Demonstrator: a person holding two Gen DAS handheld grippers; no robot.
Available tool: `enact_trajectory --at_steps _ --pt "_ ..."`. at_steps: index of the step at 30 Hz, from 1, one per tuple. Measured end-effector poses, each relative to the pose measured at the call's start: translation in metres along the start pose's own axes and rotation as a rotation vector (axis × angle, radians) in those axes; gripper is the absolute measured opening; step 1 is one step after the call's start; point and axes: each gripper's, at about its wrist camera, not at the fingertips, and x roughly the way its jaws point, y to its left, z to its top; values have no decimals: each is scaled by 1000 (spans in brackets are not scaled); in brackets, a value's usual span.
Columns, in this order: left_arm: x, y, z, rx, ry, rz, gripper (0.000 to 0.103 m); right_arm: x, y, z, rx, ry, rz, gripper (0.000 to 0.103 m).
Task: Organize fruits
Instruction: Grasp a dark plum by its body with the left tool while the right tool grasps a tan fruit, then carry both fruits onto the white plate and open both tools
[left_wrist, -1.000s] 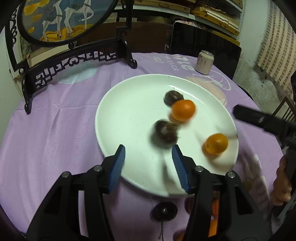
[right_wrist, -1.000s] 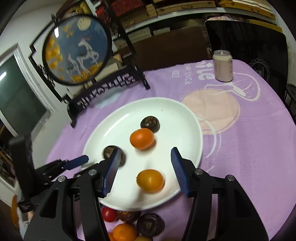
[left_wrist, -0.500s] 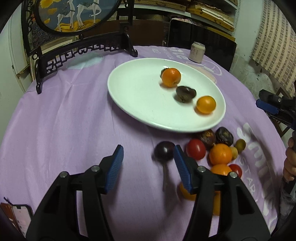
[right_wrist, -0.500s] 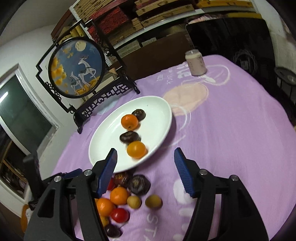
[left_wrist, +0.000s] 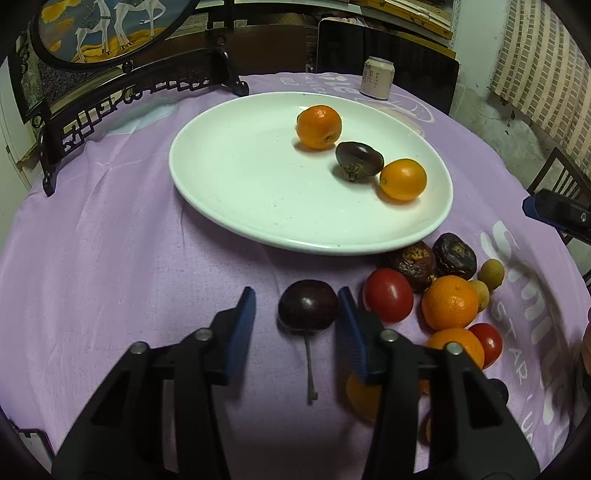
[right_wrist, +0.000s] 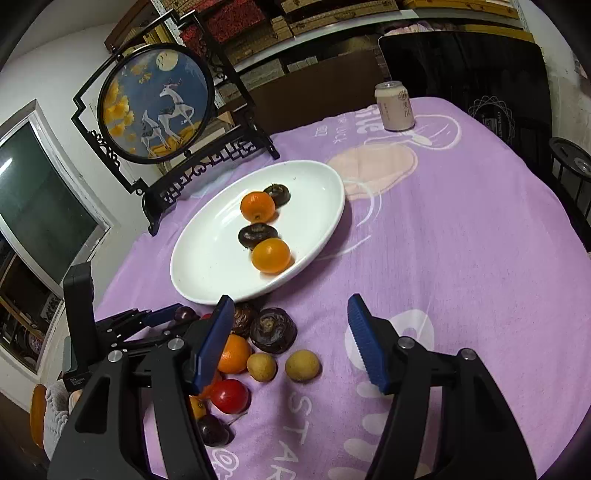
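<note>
Dark cherry (left_wrist: 307, 309) between closing left tongs (left_wrist: 296, 306), nearer right pad.

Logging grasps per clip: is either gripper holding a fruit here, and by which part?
Nothing is held yet. The left gripper is closing around the dark cherry's body, a gap still beside its left pad. The right gripper is open and empty.
</note>
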Motion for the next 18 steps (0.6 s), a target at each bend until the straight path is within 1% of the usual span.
enact_trajectory --at_steps 1,2,4,6,9,12,18 --pt "-1 1 0 -5 3 -20 31 2 0 -1 -4 10 -3 63" --pt "-3 2 -1 -11 5 -25 31 3 1 -2 -11 18 -7 57" --pt "-6 5 -2 -22 1 -14 31 9 1 -9 -28 58 -19 53" --pt "-13 10 -2 -40 -18 4 31 15 0 -17 -38 95 -33 47" --pt "-19 18 0 -72 -38 5 31 21 2 -29 -67 132 -65 44" --pt "-19 21 0 -77 -33 6 31 24 6 -34 -95 142 -80 44" --pt "-16 16 -1 -54 -23 14 31 38 11 -40 -139 165 -122 31"
